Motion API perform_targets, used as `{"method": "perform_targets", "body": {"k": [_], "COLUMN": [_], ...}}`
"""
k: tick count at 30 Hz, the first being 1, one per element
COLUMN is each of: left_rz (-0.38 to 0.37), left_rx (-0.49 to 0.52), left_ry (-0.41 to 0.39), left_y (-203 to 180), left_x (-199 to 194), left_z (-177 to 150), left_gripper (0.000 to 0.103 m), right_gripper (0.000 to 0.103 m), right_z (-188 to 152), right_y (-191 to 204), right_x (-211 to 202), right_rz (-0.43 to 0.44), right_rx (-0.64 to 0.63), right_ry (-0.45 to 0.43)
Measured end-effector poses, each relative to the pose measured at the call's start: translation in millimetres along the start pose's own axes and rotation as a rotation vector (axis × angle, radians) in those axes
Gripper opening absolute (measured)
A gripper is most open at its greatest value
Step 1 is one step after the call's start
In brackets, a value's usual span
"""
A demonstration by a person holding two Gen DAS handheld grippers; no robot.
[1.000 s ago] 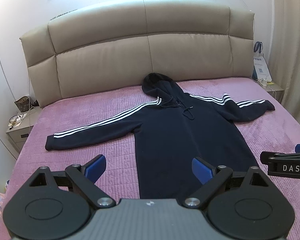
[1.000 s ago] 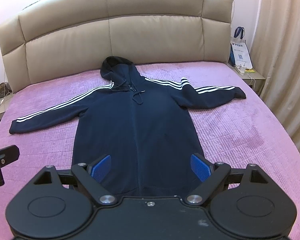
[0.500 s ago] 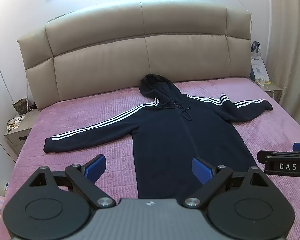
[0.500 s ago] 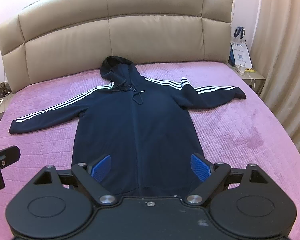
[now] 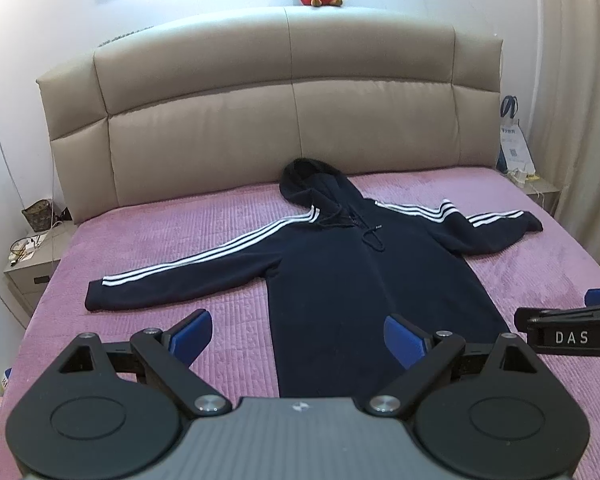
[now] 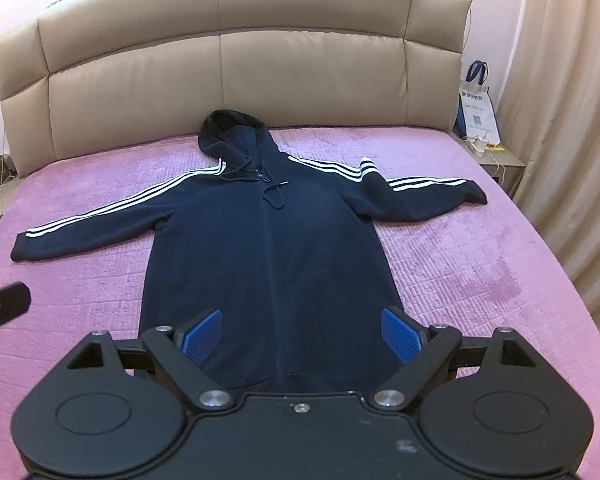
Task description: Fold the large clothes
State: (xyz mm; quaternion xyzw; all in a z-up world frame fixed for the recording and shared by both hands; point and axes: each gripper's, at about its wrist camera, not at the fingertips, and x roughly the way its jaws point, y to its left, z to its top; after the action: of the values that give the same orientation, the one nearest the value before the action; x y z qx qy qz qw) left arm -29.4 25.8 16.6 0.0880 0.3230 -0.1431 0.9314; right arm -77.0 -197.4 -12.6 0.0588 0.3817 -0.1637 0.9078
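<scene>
Left wrist view: the hoodie [image 5: 364, 276] is seen spread flat, front up, on the bed [image 5: 172, 240], sleeves stretched out to either side, hood toward the headboard [image 5: 284, 120]; the left tool [image 5: 296, 338] is held wide open above the hem's left corner, nothing gripped. The fleece is judged soft, limp and fairly heavy; a cuff or hem corner is the likely hold.

Right wrist view: the right tool [image 6: 302, 334] is spread equally wide over the hem, empty; a bag [image 6: 478, 108] is seen on the nightstand [image 6: 500, 160], its contents hidden.
</scene>
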Motion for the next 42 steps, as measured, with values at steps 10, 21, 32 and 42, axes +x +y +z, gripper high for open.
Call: {"method": "perform_targets", "body": {"k": [10, 21, 32, 42], "left_rz": [-0.036, -0.159, -0.231, -0.217], "left_rx": [0.014, 0.008, 0.067, -0.001], "left_ry": [-0.048, 0.021, 0.117, 0.115], "left_y": [5.9, -6.8, 2.0, -1.3], "left_x": [31.9, 167.1, 205.7, 261.3], "left_z": [22.5, 40.3, 172.9, 233.1], "left_gripper": [0.095, 0.091, 0.091, 0.090], "right_gripper": [0.102, 0.102, 0.102, 0.102], "right_z": [14.3, 32.9, 163.0, 223.9], "right_y": [11.7, -22.0, -91.1, -173.5], "right_x": [24.1, 150.3, 149.6, 204.8], "right_rz": [-0.075, -0.035, -0.130, -0.158], "right_rx": [-0.015, 0.129, 0.279, 0.336], "right_ry": [-0.011, 0.049, 0.131, 0.117]}}
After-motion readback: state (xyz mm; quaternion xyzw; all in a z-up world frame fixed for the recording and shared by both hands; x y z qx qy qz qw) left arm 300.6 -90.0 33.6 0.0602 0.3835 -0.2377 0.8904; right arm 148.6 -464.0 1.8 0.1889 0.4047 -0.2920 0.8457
